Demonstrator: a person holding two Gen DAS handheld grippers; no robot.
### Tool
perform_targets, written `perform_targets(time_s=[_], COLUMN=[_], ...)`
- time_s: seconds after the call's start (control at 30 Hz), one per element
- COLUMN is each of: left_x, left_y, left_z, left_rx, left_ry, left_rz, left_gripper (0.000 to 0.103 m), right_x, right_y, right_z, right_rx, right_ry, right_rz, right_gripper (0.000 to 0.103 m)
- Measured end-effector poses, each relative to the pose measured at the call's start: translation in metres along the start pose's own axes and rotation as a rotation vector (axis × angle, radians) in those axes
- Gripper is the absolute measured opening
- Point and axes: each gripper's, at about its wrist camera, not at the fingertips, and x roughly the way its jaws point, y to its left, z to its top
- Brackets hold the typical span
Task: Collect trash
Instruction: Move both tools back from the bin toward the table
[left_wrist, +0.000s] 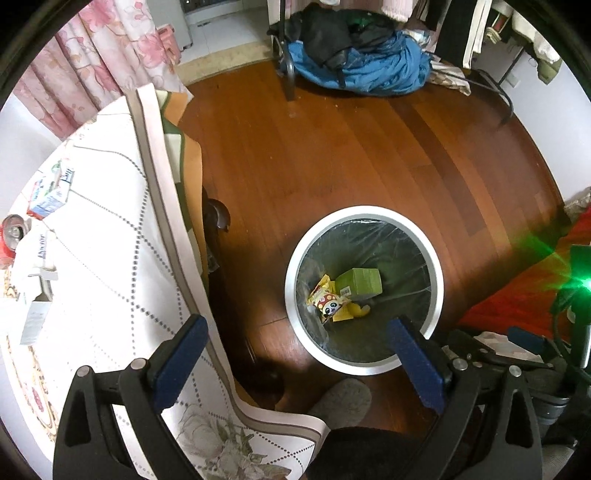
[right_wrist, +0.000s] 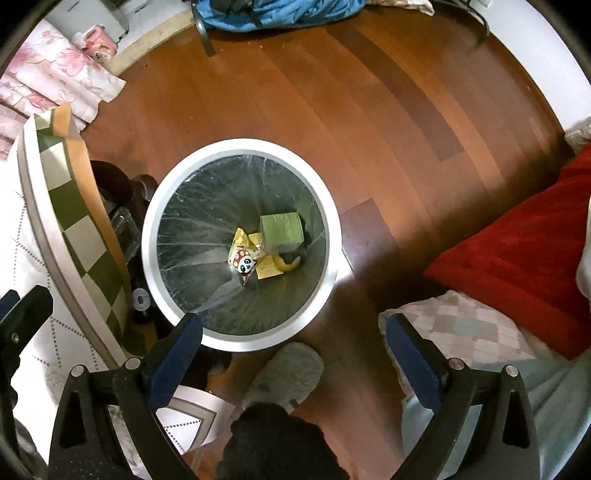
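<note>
Trash sits at the bottom of the round white bin (right_wrist: 240, 332), which stands on the wooden floor (right_wrist: 332, 110) beside the desk (left_wrist: 92, 258). We hold both tongs above it, pointing down. Our left tongs (left_wrist: 299, 345) are spread wide with nothing between the blue pads (left_wrist: 181, 365), and our right tongs (right_wrist: 293, 341) are spread just as wide, also empty.

Inside the clear liner we see a green box (right_wrist: 282, 232) lying on its side – in the right wrist view its long axis runs roughly left to right, tilted a little, with a printed face turned up. Touching its lower left corner is a yellow snack wrapper (right_wrist: 245, 258) with a panda face, crumpled, its long axis slanting from upper left toward lower right in that view. A banana peel (right_wrist: 290, 264) curls just beside the wrapper, under the box, its tip curving upward to the right.

From the left wrist view the same box (left_wrist: 360, 284), wrapper (left_wrist: 328, 301) and peel (left_wrist: 360, 310) show near the bin's left inner wall.

More trash remains on the desk – a small carton (left_wrist: 50, 195), a red can (left_wrist: 13, 232) and an open white box (left_wrist: 37, 306) lie on the dotted white tablecloth (left_wrist: 110, 221), well apart from the bin. A grey slipper (right_wrist: 284, 373) rests on the floor just below the bin's rim.
</note>
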Motion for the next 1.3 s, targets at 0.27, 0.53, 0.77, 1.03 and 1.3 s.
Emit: perform_targets(time_s=[0.27, 0.53, 0.77, 1.03, 1.3], left_x=[-0.039, -0.091, -0.143, -0.169, -0.095], left_y=[0.004, 0.009, 0.048, 0.192, 0.382], left_z=[-0.012, -0.02, -0.026, -0.068, -0.152], left_rx=[-0.003, -0.014, -0.077, -0.29, -0.623], left_ry=[-0.054, -0.142, -0.238, -0.304, -0.132], left_rz=[0.001, -0.022, -0.011, 0.142, 0.334], left_gripper=[0.101, 0.101, 0.101, 0.101, 0.101], right_x=[-0.051, -0.115, -0.176, -0.207, -0.13], right_y=[-0.002, 0.001, 0.021, 0.125, 0.304], right_z=[-0.015, -0.035, -0.054, -0.074, -0.092], right_rx=[-0.009, -0.013, -0.003, -0.083, -0.174], right_ry=[-0.075, -0.17, -0.262, -0.3, -0.116], right_rz=[-0.001, 0.025, 0.112, 0.256, 0.396], right_gripper=[0.101, 0.101, 0.101, 0.101, 0.1])
